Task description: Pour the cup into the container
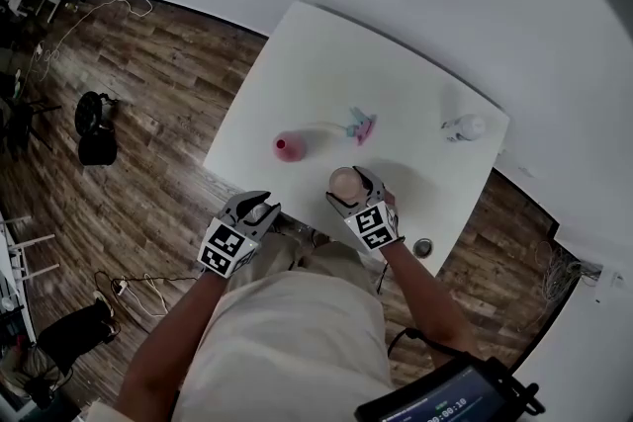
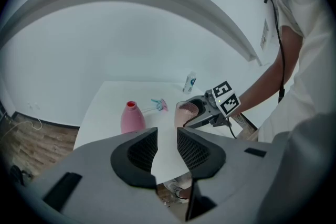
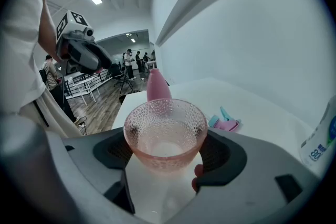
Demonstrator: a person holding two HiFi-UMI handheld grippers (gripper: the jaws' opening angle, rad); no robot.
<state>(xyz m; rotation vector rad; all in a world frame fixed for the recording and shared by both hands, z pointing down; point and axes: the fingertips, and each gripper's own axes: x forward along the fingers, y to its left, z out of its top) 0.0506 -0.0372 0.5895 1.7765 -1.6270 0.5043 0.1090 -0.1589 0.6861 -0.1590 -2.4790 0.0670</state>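
Note:
A pink dimpled glass cup [image 3: 165, 134] stands upright between the jaws of my right gripper [image 3: 165, 153], which is shut on it. In the head view this cup [image 1: 343, 180] and right gripper [image 1: 348, 186] are over the near part of the white table [image 1: 297, 64]. The pink bottle [image 1: 288, 147] stands open-necked to the cup's left, a short way off; it also shows in the gripper views as a pink bottle [image 2: 132, 118] [image 3: 157, 86]. My left gripper [image 1: 257, 209] hovers at the table's front edge, its jaws slightly apart and empty [image 2: 167, 147].
A pink and teal spray cap [image 1: 360, 125] lies behind the cup. A small white bottle [image 1: 465, 126] stands at the table's far right corner. Wooden floor with cables and chairs [image 1: 94, 128] lies left of the table. People stand far off in the room [image 3: 131, 57].

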